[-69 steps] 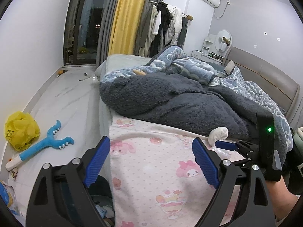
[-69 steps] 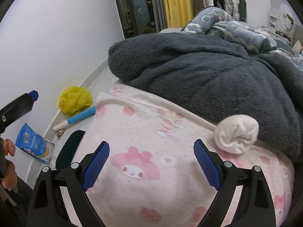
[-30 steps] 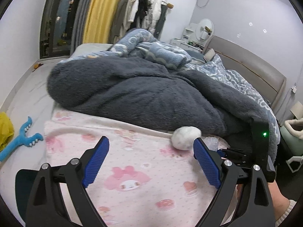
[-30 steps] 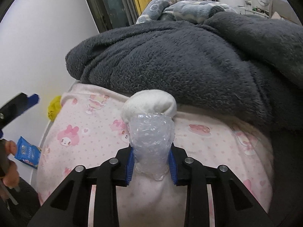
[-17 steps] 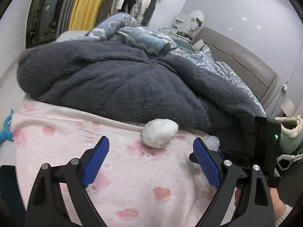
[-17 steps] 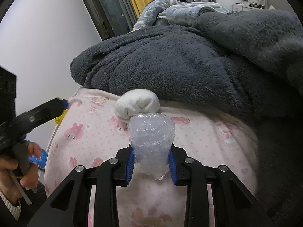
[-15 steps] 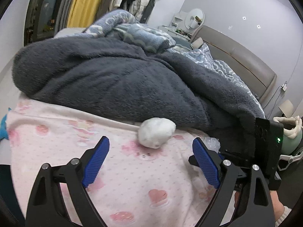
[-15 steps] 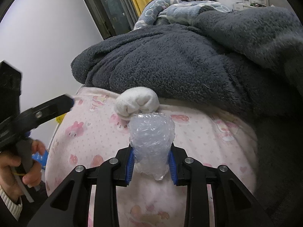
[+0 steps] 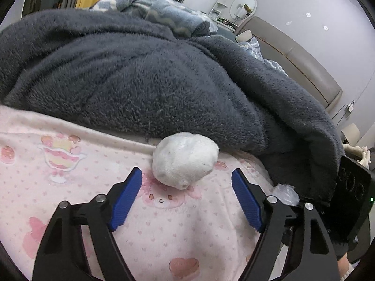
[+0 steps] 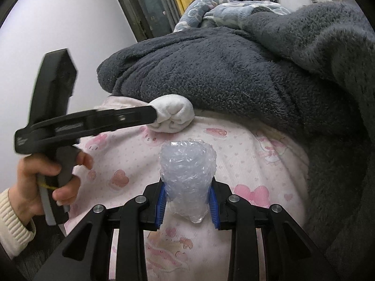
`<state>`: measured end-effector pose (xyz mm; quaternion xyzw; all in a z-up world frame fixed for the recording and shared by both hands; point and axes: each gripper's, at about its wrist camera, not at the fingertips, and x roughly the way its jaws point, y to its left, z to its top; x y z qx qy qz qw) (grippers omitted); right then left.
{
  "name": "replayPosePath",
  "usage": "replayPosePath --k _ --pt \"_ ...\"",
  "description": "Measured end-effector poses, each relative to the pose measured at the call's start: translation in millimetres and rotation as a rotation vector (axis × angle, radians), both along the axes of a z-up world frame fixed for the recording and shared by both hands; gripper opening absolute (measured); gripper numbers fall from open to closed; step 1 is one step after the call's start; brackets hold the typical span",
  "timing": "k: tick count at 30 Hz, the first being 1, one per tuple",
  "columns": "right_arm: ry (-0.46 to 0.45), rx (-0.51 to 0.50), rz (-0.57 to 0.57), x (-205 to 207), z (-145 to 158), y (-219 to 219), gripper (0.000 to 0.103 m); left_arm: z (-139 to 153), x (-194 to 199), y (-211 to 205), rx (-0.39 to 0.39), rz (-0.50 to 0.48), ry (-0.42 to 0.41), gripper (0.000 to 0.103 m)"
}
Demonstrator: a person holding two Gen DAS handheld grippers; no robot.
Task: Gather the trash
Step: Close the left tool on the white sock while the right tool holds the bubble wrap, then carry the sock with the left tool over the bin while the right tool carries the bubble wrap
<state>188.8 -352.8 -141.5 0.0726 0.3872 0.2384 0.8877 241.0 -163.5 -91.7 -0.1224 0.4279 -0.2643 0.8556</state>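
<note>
The left gripper (image 9: 186, 199), jaws just narrowed yet clear, is angled down at the white wad (image 9: 185, 159), lodged against the dark blanket's (image 9: 131, 77) edge on pink sheet (image 9: 164, 234). Bubble wrap (image 10: 186, 178) is clamped by the right gripper (image 10: 187, 205).

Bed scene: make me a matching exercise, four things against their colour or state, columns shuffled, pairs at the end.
Things:
1. sock ball
2. bubble wrap
3. fleece blanket
4. left tongs

States:
A. dark grey, heaped on the bed
B. clamped in the right tongs
C. open, nothing gripped
D. white, lying on the pink sheet

Pairs: 1-D, 2-B, 3-A, 4-C
</note>
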Motion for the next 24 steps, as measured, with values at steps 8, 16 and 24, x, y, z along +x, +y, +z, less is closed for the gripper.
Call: replayPosePath --k 8,16,24 --pt "-0.004 -0.002 0.010 -2 2 0 0.031 -10 14 -3 -0.013 -0.020 0.028 0.057" --pt "-0.002 -0.004 -0.005 0 5 2 0.031 -5 5 5 -0.006 -0.033 0.001 0.044" --pt "-0.005 0.013 -0.043 -2 10 0 0.031 10 -16 15 0.035 -0.039 -0.054 0.043"
